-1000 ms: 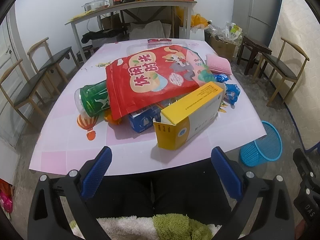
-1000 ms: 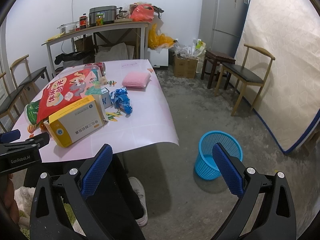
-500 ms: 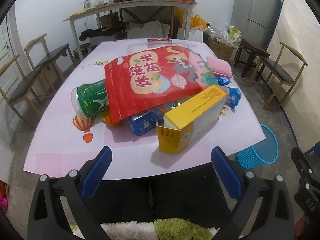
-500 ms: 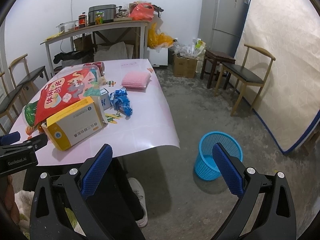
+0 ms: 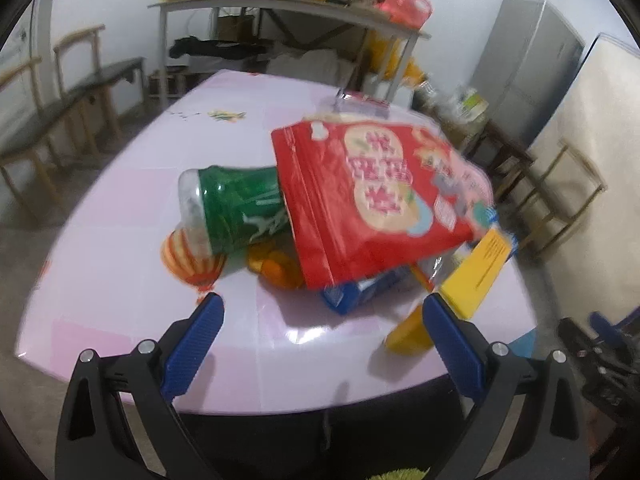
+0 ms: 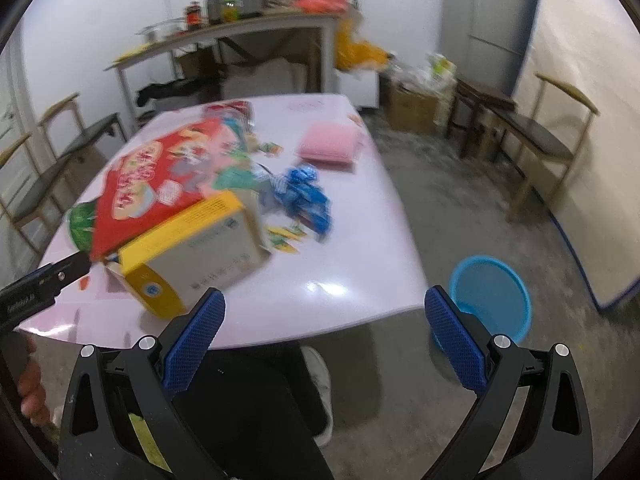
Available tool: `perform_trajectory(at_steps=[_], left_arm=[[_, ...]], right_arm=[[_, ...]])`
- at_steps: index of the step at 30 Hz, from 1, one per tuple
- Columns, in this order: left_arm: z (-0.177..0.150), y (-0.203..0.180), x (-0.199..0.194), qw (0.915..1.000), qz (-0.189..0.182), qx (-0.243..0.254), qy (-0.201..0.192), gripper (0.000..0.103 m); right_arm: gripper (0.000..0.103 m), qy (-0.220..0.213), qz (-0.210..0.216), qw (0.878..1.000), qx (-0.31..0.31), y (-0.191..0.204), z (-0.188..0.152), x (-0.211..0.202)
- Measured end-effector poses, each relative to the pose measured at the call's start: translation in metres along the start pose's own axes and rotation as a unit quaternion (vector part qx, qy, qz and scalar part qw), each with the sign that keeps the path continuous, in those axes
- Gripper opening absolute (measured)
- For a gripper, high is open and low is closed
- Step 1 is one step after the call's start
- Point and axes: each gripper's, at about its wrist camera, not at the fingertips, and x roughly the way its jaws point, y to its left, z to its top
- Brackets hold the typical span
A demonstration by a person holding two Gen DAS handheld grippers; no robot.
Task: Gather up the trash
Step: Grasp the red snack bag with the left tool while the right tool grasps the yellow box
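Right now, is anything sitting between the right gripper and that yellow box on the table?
Nothing visible does. The right gripper is open, and only bare table lies between it and the yellow box, which is at the near edge, left of its centre line.

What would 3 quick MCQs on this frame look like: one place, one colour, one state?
1. Where is the bin?
A. on the table
B. on the floor by the table
C. on a chair

2. What colour is the bottle under the red bag?
A. green
B. black
C. white

3. How are the left gripper jaws?
A. shut on the box
B. shut, empty
C. open, empty

Key: 1 B, it stands on the concrete beside the table; 2 A, its green body juts out from under the bag; 3 C, both jaws stand apart with nothing between.
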Motion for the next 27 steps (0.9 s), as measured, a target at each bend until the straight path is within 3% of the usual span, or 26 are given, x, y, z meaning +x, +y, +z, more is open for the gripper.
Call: perform_trajectory(at_steps=[3,12,16,27], left_arm=[[0.005,0.018,0.0,0.9967,-0.074,-0.025,-0.022,0.097],[0.02,0.031,0.008,0.9861,-0.163,-0.029,-0.018,0.097],[0.017,0.04,0.017,0.981,-0.186,-0.054,-0.006,0.097],[0.023,0.058,0.048,0.9658,-0.229,-0.12,0.022,0.069]], right_arm=[[0.095,-0.023,0.006,0.999,-0.039,0.012,0.006,0.0],[0.095,-0.018,0.017,0.999,-0.046,0.02,0.024,0.015],[0.095,0.003,0.028,0.999,-0.027,0.016,0.027,0.025],[0.095,0.023,0.04,0.999,-0.014,0.016,0.025,0.036]])
